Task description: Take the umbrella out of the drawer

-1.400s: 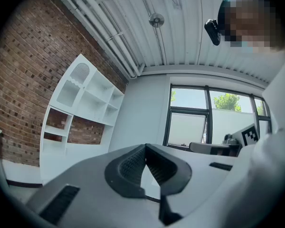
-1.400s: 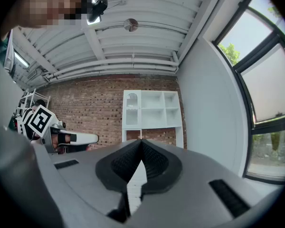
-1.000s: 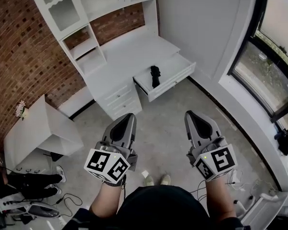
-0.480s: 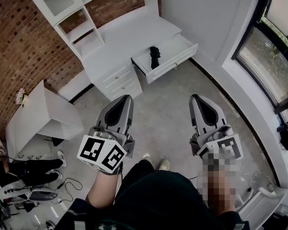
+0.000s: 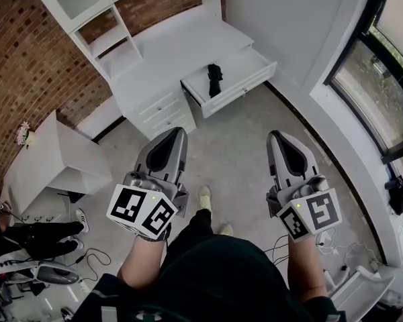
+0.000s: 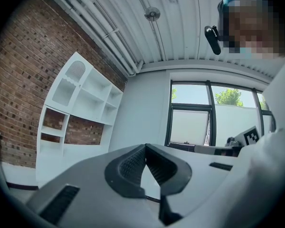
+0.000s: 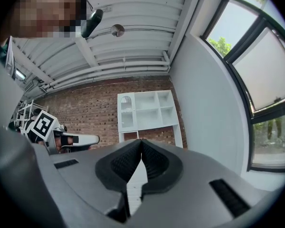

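1. Umbrella (image 5: 215, 79), black and folded, lies in the open drawer (image 5: 243, 92), nearer its left end.
2. Left gripper (image 5: 177, 133) is clenched and empty, above the floor (image 5: 232, 149).
3. Right gripper (image 5: 277, 135) is clenched too, holding nothing.

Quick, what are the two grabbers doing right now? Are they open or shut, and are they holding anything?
Left gripper: shut, with nothing between its jaws.
Right gripper: shut, with nothing between its jaws.
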Demonstrator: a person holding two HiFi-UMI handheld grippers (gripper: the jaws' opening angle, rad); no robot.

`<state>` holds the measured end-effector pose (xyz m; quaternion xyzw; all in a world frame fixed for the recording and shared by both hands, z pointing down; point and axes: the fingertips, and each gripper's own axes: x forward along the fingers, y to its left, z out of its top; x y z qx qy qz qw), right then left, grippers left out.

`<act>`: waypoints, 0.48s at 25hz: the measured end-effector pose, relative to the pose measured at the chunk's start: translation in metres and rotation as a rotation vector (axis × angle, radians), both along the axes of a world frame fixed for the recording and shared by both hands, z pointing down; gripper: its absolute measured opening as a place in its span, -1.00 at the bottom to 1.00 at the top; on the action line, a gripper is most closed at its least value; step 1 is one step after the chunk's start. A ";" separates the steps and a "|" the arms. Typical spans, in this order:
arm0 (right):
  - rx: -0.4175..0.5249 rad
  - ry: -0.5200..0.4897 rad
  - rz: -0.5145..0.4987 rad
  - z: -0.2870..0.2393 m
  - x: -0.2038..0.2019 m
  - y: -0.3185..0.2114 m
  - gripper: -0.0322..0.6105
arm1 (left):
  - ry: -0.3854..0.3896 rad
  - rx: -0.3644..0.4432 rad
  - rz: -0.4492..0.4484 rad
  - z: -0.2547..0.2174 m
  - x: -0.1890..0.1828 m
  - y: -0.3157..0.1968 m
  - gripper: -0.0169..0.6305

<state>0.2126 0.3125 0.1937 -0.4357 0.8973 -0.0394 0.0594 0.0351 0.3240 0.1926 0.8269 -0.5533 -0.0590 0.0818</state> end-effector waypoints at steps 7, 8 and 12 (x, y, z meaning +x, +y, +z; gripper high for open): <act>-0.008 0.021 0.004 0.006 -0.023 -0.047 -0.89 | 0.016 -0.008 0.008 0.009 -0.022 -0.051 -0.93; -0.012 0.023 0.009 0.007 -0.027 -0.056 -0.89 | 0.019 -0.011 0.012 0.012 -0.025 -0.060 -0.93; -0.030 0.039 0.015 0.015 -0.052 -0.097 -0.89 | 0.031 -0.026 0.020 0.021 -0.049 -0.101 -0.93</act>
